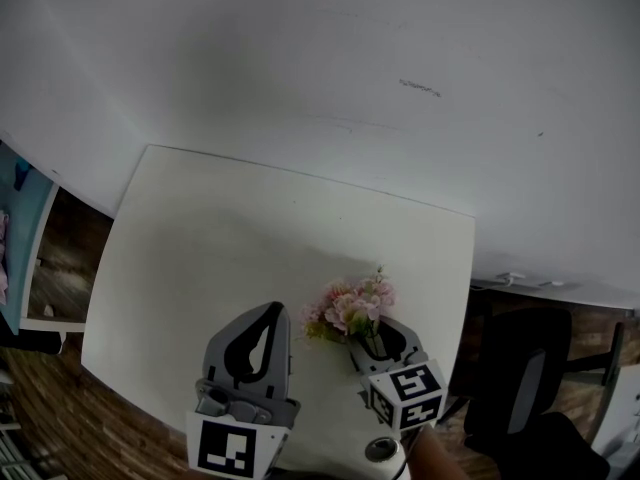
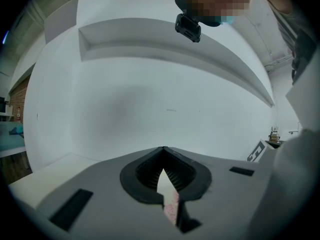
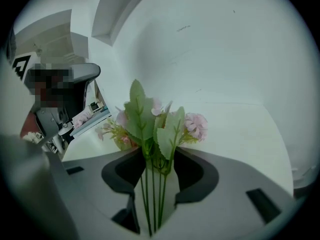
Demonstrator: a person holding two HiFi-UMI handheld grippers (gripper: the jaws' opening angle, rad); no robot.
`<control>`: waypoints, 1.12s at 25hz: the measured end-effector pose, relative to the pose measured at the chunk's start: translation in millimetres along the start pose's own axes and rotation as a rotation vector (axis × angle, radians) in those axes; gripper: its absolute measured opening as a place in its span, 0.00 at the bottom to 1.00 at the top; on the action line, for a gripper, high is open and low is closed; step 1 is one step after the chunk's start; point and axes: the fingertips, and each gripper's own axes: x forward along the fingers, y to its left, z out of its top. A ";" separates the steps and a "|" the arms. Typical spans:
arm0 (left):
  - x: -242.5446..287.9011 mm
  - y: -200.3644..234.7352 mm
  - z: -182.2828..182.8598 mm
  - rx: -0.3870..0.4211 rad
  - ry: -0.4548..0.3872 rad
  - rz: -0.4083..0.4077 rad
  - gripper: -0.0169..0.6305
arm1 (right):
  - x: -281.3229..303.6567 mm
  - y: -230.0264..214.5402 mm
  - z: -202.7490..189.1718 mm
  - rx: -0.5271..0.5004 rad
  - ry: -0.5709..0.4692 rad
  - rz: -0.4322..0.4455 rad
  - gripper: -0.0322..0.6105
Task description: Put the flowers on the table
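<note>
Right claw (image 3: 156, 170) jaws apart; stems of flowers (image 3: 137, 111) between them, not clamped; pink blooms over white table (image 3: 240, 134).

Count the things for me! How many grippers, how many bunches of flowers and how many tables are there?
Hand-held grippers: 2 (left hand-held gripper, right hand-held gripper)
Bunches of pink flowers: 1
White table: 1
Total: 4

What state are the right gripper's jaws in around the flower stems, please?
Open. The right gripper has its jaws apart, and the flowers have their stems between them with gaps on both sides.
</note>
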 end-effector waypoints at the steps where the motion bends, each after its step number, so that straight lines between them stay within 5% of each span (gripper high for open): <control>1: -1.7 0.2 0.4 -0.001 0.001 0.000 0.04 | -0.4 1.6 -2.2 -0.002 0.008 0.005 0.35; 7: -8.7 -1.1 2.8 -0.008 -0.007 -0.012 0.04 | -4.7 13.0 -11.5 -0.023 0.029 0.015 0.53; 17: -28.2 -9.0 11.4 0.003 -0.032 -0.043 0.04 | -38.3 27.6 10.6 -0.027 -0.081 -0.036 0.54; 24: -54.3 -19.6 38.4 -0.016 -0.098 -0.082 0.04 | -96.6 59.4 76.7 -0.080 -0.267 -0.077 0.46; 28: -78.6 -25.1 65.9 -0.007 -0.157 -0.096 0.04 | -139.4 92.1 121.5 -0.117 -0.464 -0.087 0.21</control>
